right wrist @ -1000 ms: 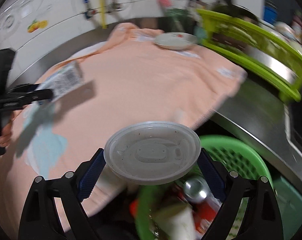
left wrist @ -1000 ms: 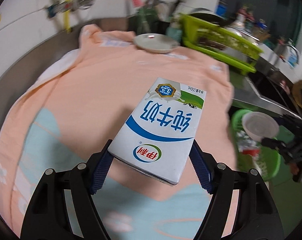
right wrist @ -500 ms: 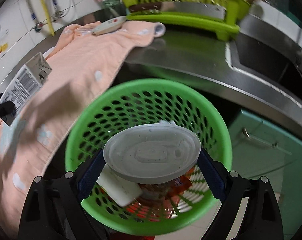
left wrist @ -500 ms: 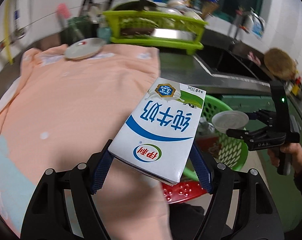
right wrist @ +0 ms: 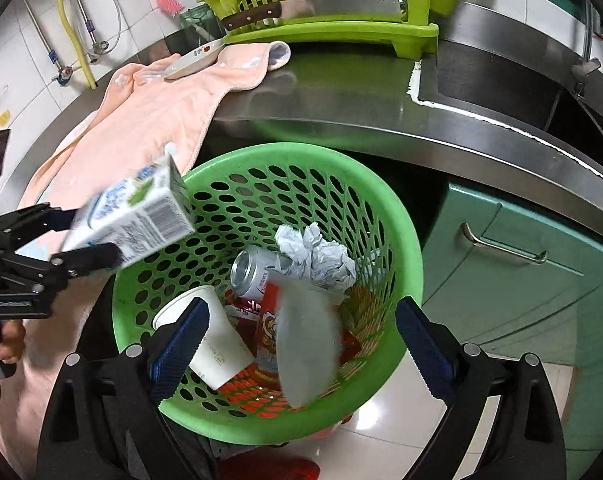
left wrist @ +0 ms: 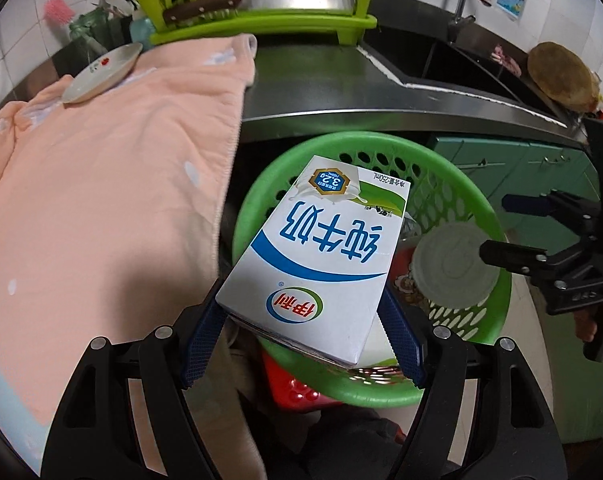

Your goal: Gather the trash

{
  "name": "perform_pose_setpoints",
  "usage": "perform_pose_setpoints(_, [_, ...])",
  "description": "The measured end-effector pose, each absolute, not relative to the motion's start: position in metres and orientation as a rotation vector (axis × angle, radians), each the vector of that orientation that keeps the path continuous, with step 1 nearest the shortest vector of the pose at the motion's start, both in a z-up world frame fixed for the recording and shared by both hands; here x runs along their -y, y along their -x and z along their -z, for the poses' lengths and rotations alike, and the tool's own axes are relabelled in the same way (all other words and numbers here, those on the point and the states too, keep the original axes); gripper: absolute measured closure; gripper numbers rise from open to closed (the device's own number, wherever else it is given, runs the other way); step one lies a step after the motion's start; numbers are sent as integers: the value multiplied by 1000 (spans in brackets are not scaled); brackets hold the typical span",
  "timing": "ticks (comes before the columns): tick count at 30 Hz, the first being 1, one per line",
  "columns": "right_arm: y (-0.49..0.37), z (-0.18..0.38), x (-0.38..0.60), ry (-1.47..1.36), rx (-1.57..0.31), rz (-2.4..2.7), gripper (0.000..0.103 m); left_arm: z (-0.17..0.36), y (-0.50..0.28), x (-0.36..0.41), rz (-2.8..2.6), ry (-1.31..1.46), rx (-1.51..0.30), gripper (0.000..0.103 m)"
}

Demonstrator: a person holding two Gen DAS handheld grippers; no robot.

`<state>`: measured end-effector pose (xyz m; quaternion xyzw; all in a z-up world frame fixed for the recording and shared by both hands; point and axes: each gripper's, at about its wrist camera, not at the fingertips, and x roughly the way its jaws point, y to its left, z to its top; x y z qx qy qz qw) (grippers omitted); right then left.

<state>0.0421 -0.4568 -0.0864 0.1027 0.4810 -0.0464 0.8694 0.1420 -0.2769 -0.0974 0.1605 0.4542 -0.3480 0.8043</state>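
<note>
Green basket (right wrist: 405,248): I am hovering both grippers over it. Right gripper (right wrist: 297,344): jaws are opening, plastic lid (right wrist: 305,336), clamped a second ago, is dropping in. Left gripper (left wrist: 301,336): gripping milk carton (left wrist: 317,256) above basket; its release is coming next.

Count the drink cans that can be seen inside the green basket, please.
1. A silver can lies on its side in the green basket, beside the crumpled paper and above the paper cup. More may be hidden under the other trash.
</note>
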Motion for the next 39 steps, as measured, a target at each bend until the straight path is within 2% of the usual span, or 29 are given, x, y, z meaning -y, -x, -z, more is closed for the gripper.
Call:
perform_pose_setpoints(16, [-29, 76, 437, -188, -968, 77, 12, 108, -135, 290, 742, -366, -1007, 29])
perform_pose_setpoints(29, [-18, 62, 421, -176, -926, 68, 12, 96, -124, 273, 726, -338, -977, 29])
perform_pose_setpoints(39, [-10, 46, 403, -192, -879, 73, 12, 60, -109, 221, 622, -288, -868, 14])
